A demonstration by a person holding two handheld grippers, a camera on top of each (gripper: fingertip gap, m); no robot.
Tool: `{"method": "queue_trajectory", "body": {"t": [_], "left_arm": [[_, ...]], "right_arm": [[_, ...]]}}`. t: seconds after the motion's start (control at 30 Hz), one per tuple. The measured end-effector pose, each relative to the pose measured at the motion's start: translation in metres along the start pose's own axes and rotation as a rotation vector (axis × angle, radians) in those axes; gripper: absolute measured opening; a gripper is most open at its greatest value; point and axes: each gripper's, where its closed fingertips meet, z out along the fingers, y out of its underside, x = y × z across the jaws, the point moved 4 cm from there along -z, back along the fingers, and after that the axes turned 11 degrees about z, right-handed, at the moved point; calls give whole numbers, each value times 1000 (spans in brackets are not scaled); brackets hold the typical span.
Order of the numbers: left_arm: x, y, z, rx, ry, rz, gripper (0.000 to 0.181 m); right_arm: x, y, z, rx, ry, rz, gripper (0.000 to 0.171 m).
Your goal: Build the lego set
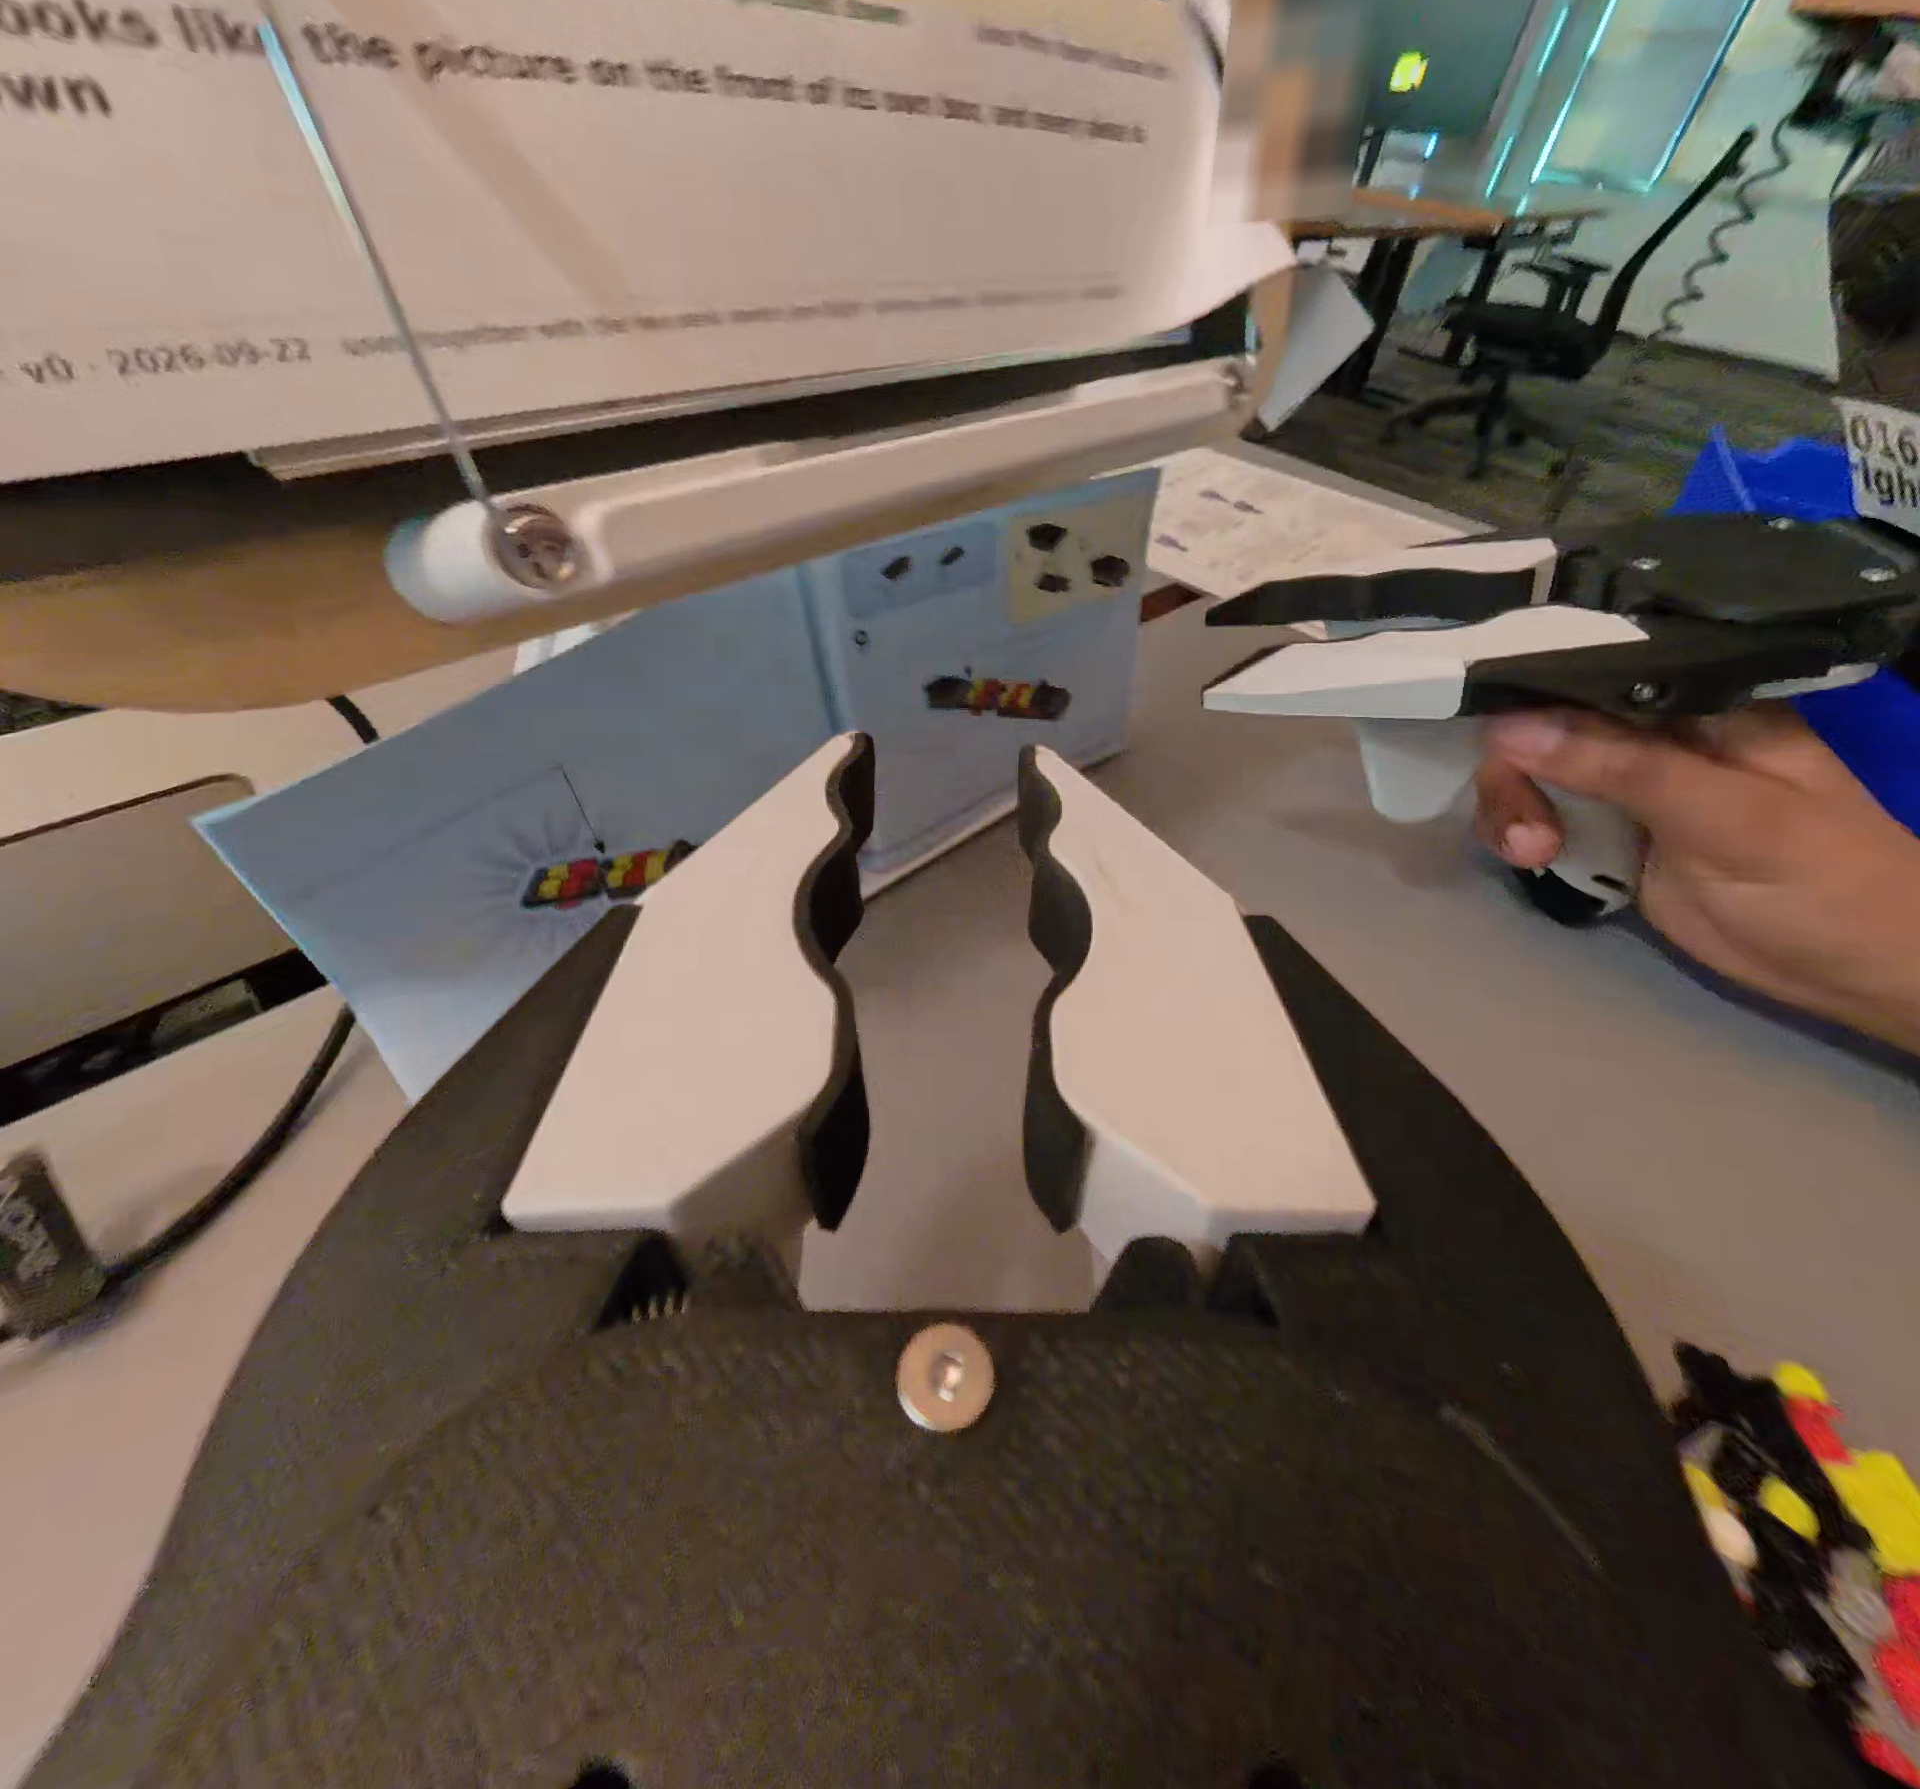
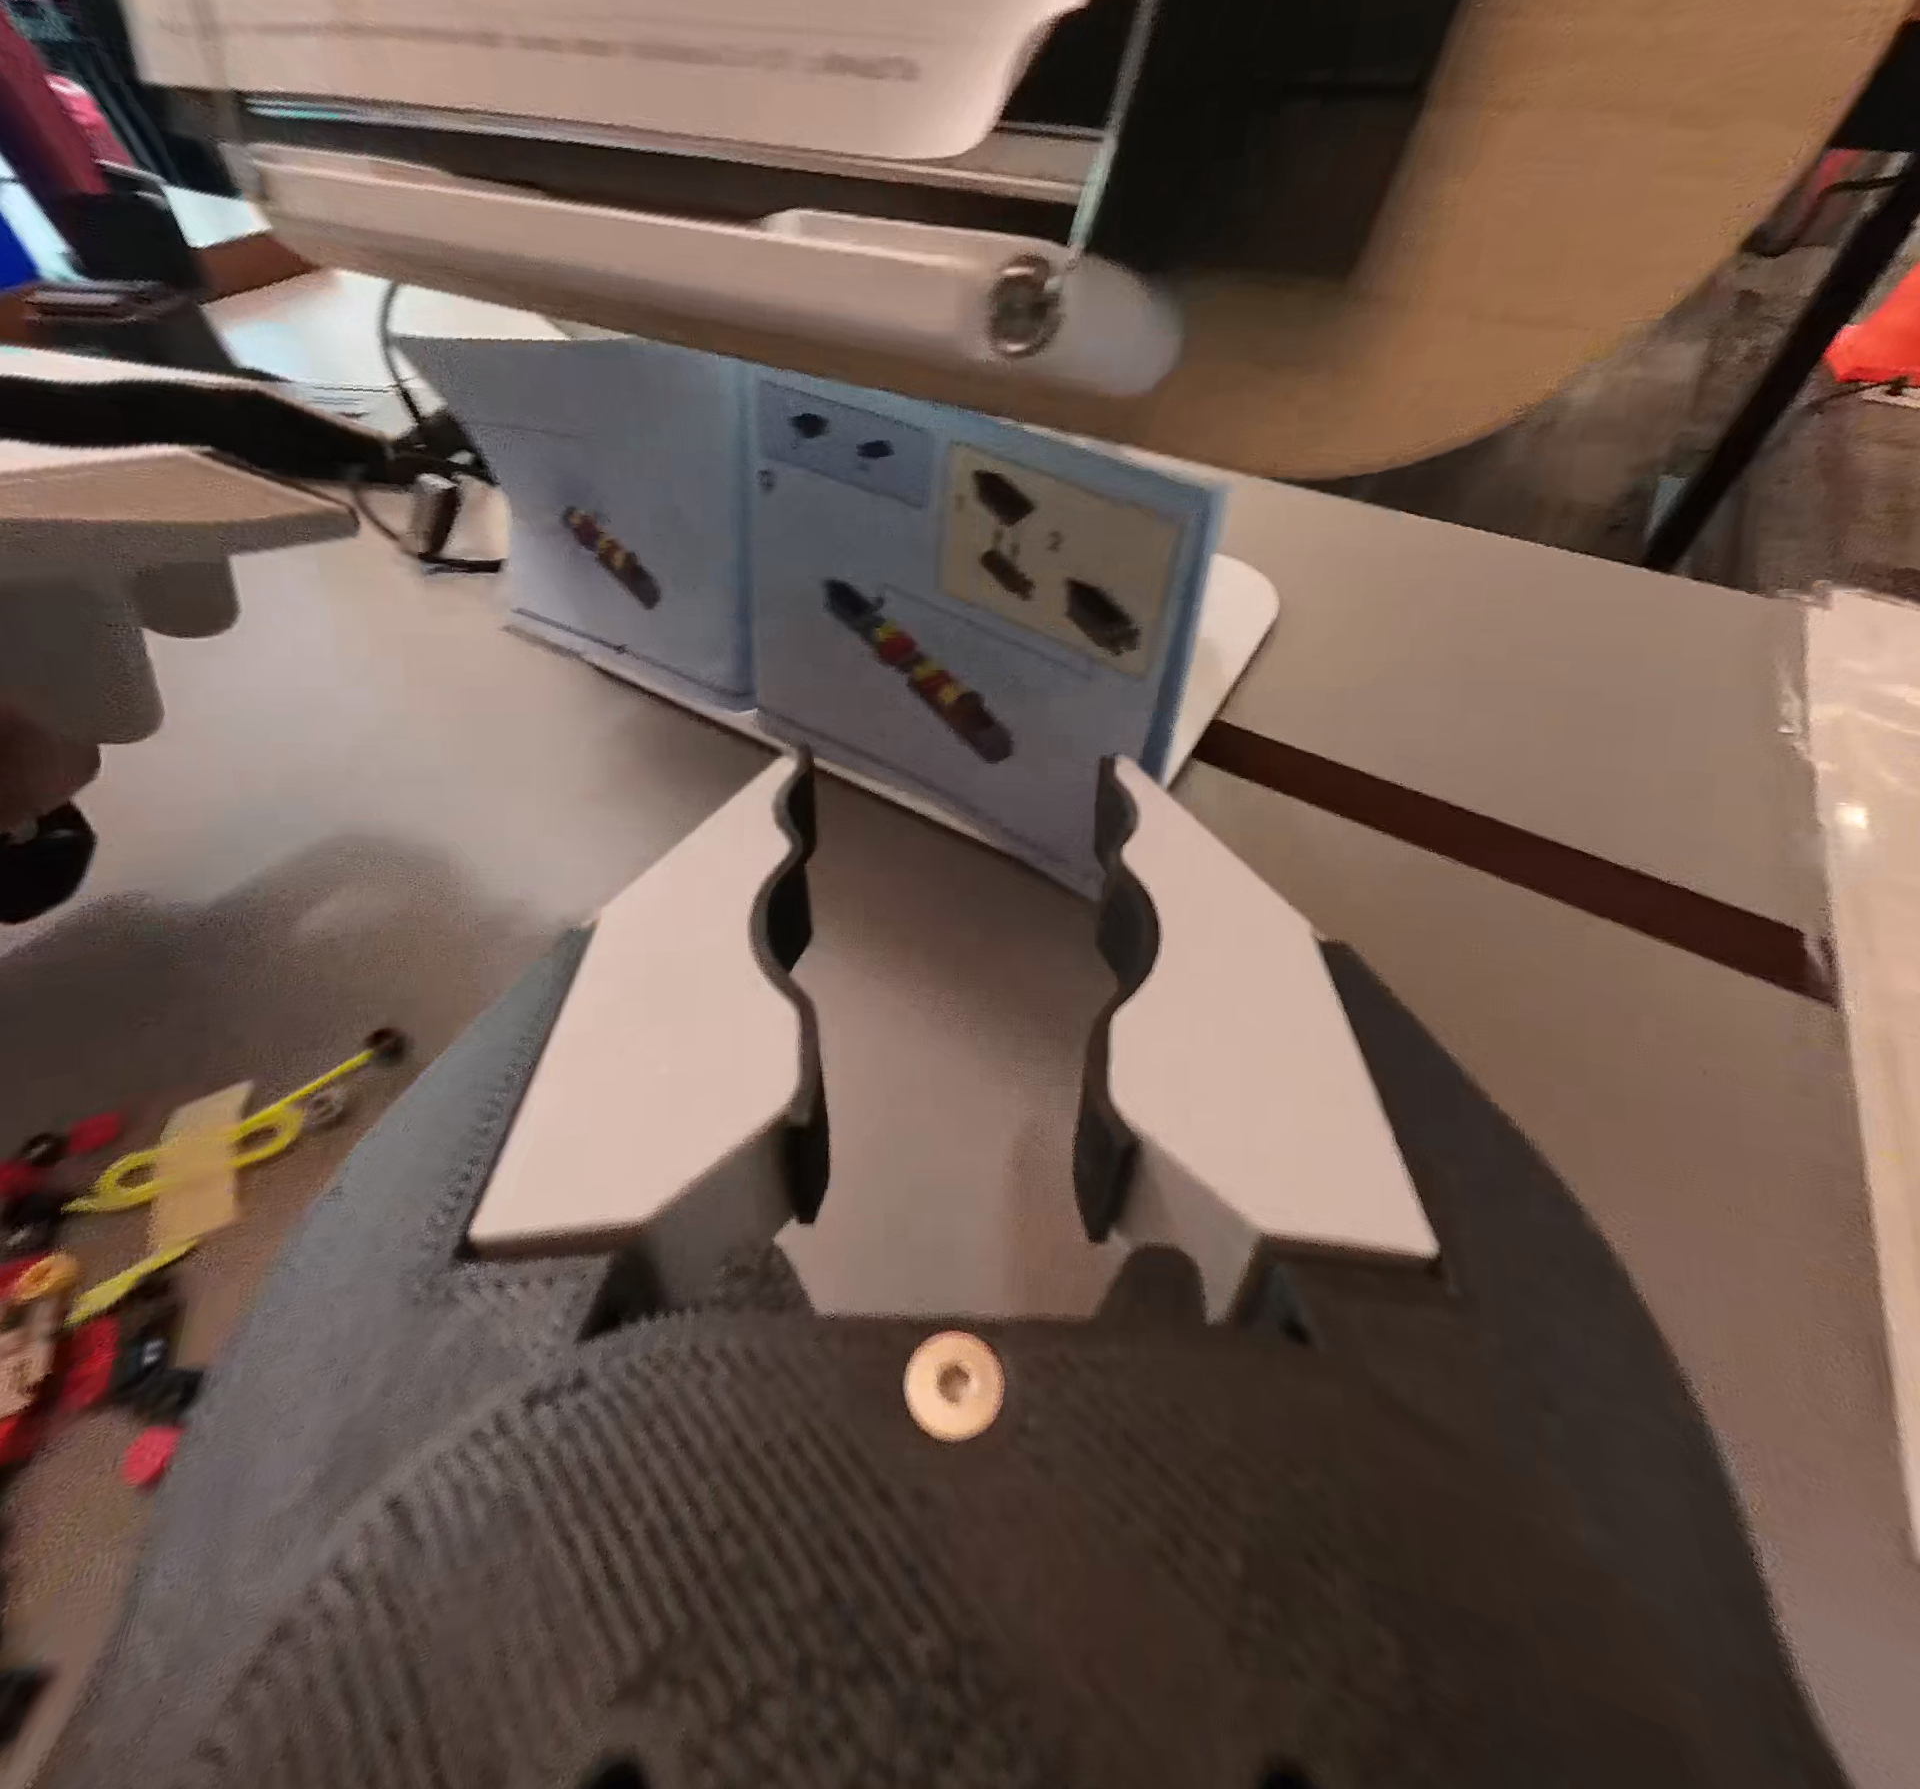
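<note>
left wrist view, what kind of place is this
Probably an office or lab workspace: office chairs and desks stand on carpet behind, glass partitions beyond, and a grey table in front holds an open instruction booklet.

1. The grey table (image 2: pixel 1455 804) carries everything.
2. An open instruction booklet (image 2: pixel 966 596) stands on it, near the far edge.
3. Loose lego pieces (image 2: pixel 94 1251), red, black and yellow, lie on the table at the left in the right wrist view.
4. A black cable (image 1: pixel 260 1147) lies on the table beside the booklet.
</note>
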Motion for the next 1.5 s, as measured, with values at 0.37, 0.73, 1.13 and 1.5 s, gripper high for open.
{"method": "queue_trajectory", "body": {"t": [0.37, 0.73, 1.13, 1.5], "left_arm": [[-17, 18, 15, -62, 130, -54, 27], [40, 8, 11, -169, 158, 25, 31], [72, 29, 30, -272, 95, 48, 77], [65, 46, 48, -423, 57, -43, 37]], "right_arm": [[37, -30, 17, 127, -133, 211, 55], [-1, -22, 12, 33, -477, 269, 0], [-36, -6, -12, 13, -658, 501, 6], [-36, -4, -6, -24, -658, 529, 23]]}}
